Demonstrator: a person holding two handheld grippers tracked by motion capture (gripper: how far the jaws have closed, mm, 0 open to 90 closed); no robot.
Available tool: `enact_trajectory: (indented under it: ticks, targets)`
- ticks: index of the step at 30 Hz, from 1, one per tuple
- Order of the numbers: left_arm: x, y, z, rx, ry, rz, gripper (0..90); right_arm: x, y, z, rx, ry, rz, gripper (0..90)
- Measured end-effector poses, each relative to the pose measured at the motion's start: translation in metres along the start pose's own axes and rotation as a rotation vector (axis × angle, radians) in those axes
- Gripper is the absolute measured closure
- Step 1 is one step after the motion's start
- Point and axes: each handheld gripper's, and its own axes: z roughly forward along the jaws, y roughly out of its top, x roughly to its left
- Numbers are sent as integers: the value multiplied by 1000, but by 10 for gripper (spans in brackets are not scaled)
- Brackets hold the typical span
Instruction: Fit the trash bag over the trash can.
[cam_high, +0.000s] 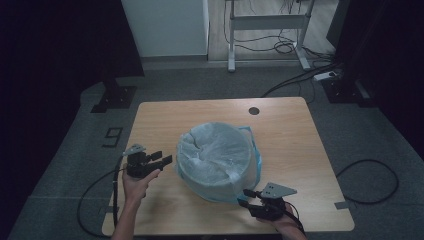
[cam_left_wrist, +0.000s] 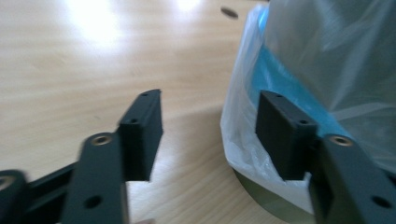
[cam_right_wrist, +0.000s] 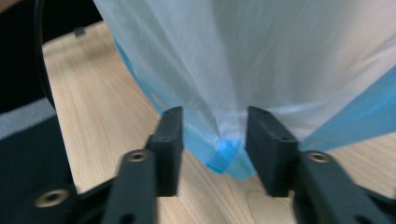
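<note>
So the bin (cam_high: 215, 160) sits roughly mid tabletop (cam_high: 290, 135), a bit toward the person's side, w/ a white bag (cam_high: 212, 150) draped over the whole thing and a blue bag (cam_high: 256, 150) peeking out underneath on the right side.

Left tool (cam_high: 165, 159) is spread wide, nothing btwn the jaws, hovering just beside the bin's left wall. In the left gripper view one jaw is right up against the loose white plastic at the base, the other is over bare wood. Right tool (cam_right_wrist: 214, 144) is also spread, but it's got a bunched tip of the blue/white plastic sitting btwn its jaws at the near bottom edge of the bin. Not pinched yet afaict, there's a gap on both sides.

Imo the step in hand is getting a grip on the bag edges. To do it well: push the right tool in a touch more so the jaws close on the gathered bunch, not just the thin tip, else it'll slip out. Left side should nudge in so the film is actually btwn both jaws before closing. Close slow, thin plastic tears easy.

Hard to tell: what's inside the bin (bag covers the top), whether the two bags are stuck together, and the bin's far side. Left gripper view is blurry too, and the bin's base there is cut off.
</note>
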Motion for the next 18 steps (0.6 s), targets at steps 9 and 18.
enact_trajectory:
  ticks: [9, 18]
  targets:
    - [-2, 10, -41, -117, -107, 107, 354, -6, 3, -28, -134, -41, 34, 397]
    - [-27, 31, -47, -121, -187, 249, 354, -20, -1, -44, -173, -84, 75, 395]
